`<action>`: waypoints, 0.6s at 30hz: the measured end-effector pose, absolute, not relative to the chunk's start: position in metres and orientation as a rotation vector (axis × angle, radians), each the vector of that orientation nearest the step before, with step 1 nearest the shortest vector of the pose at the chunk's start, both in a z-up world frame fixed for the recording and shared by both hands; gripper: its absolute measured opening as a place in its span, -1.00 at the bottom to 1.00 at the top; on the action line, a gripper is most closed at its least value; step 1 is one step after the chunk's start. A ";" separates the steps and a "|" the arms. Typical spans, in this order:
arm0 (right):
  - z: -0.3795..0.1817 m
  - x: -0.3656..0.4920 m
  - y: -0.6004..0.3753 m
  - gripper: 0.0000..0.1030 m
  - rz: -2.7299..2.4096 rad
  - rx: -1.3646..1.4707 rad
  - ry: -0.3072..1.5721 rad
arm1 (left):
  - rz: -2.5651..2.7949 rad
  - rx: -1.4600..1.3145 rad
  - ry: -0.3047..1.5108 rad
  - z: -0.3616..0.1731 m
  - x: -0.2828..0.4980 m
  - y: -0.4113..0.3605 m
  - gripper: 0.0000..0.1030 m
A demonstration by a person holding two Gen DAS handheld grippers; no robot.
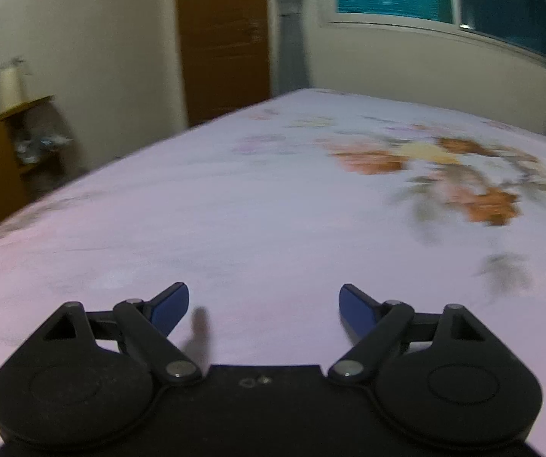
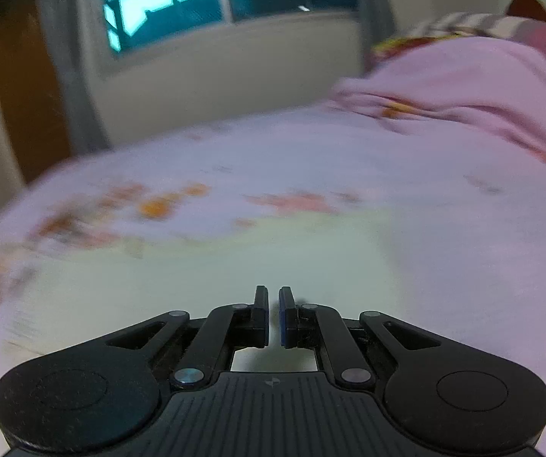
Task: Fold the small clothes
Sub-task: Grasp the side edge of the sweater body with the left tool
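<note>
From the left wrist, the left gripper [image 1: 264, 304] hangs over the pink floral bedsheet [image 1: 257, 205], its 2 blue pads spread wide with nothing between them. No small garment shows here, so folding looks not yet begun.

From the right wrist, the right gripper [image 2: 273, 314] has its jaws nearly closed and empty. A pale cream cloth [image 2: 234, 262], blurred and possibly the garment, lies flat just beyond and under the fingertips, untouched. A pink bundle [image 2: 463, 80] sits far right.
</note>
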State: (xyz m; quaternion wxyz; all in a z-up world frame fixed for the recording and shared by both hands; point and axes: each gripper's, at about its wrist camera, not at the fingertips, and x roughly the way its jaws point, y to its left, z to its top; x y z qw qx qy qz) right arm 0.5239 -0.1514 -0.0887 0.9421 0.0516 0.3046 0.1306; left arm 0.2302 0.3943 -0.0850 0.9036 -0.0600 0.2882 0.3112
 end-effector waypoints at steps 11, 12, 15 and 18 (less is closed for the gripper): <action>-0.083 0.509 -0.256 -0.90 0.248 0.229 0.571 | 0.296 -0.260 0.557 -0.071 0.339 0.292 0.63; -0.085 0.506 -0.257 -0.90 0.262 0.229 0.574 | 0.260 -0.267 0.555 -0.069 0.351 0.281 0.62; -0.088 0.506 -0.252 -0.90 0.267 0.190 0.568 | 0.135 -0.271 0.541 -0.062 0.388 0.245 0.60; -0.090 0.506 -0.253 -0.90 0.281 0.200 0.560 | 0.027 -0.329 0.513 -0.055 0.417 0.222 0.50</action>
